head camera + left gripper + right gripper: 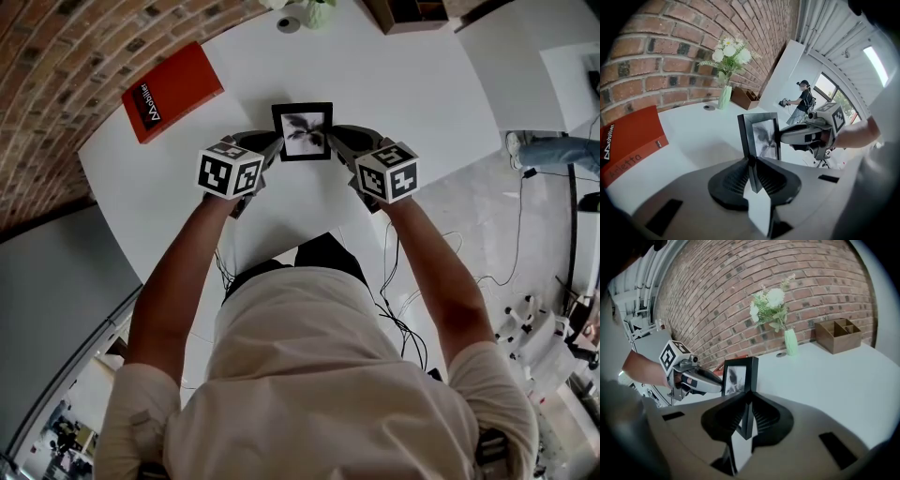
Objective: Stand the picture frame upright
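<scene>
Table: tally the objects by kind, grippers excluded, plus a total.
picture frame: 1
red book: 1
vase of flowers: 1
wooden box: 1
small round disc: 1
Total: 5

I see a black picture frame (302, 131) with a grey-and-white print (305, 127), a white table (403, 84), a red book (172, 90), a reddish-brown brick wall (670, 51), and white flowers (729, 49) in a pale green vase (724, 97).
</scene>
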`<state>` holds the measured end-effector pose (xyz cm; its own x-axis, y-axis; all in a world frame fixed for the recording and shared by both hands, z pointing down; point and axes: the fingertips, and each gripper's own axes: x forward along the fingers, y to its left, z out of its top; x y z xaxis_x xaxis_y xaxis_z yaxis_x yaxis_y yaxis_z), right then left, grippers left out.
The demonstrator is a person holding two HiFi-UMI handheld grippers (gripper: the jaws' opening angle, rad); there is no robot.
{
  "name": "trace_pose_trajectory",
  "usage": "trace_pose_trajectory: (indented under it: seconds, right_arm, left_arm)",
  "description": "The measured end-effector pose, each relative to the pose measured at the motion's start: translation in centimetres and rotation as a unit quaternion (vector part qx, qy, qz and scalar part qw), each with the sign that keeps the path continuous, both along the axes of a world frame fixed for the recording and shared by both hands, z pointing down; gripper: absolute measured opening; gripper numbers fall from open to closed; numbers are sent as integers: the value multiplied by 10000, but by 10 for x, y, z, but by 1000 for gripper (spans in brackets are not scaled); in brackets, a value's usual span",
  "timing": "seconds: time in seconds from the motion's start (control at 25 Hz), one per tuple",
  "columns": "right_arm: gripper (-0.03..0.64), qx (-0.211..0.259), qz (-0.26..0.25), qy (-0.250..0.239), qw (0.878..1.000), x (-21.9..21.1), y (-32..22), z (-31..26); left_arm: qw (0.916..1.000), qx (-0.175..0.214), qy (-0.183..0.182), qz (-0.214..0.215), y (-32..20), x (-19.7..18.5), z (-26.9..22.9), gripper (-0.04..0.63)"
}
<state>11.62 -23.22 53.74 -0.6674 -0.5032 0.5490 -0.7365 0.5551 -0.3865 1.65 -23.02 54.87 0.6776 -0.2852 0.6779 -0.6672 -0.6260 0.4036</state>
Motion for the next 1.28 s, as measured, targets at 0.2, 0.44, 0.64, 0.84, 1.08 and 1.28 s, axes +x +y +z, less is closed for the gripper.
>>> trace_pose_trajectory:
  seconds: [0.2, 0.44, 0.64, 0.84, 1.08, 1.28]
  right_arm:
    - [49, 247, -54, 129, 9996, 8, -13, -4]
    - [48, 555, -187, 240, 9980, 16, -27, -10]
    - [48, 709, -243, 351, 9966, 22, -33, -10]
    - [48, 879, -319, 539, 9942, 30, -40, -9]
    - [44, 1091, -317, 662, 9913, 35, -53, -11]
    - [43, 1289, -310, 720, 9886, 36, -62, -14]
  left_arm:
    - [9998, 111, -97, 116, -6, 9, 0, 49]
    - [9992, 303, -202, 179, -21, 17, -2, 48]
    - [9984, 434, -261, 240, -26, 24, -2, 46]
    - [9967, 646, -382, 307, -33, 32, -4, 44]
    - [9938, 912, -494, 402, -48, 36, -10, 44]
    - [9916, 1108, -535, 408, -62, 37, -15, 44]
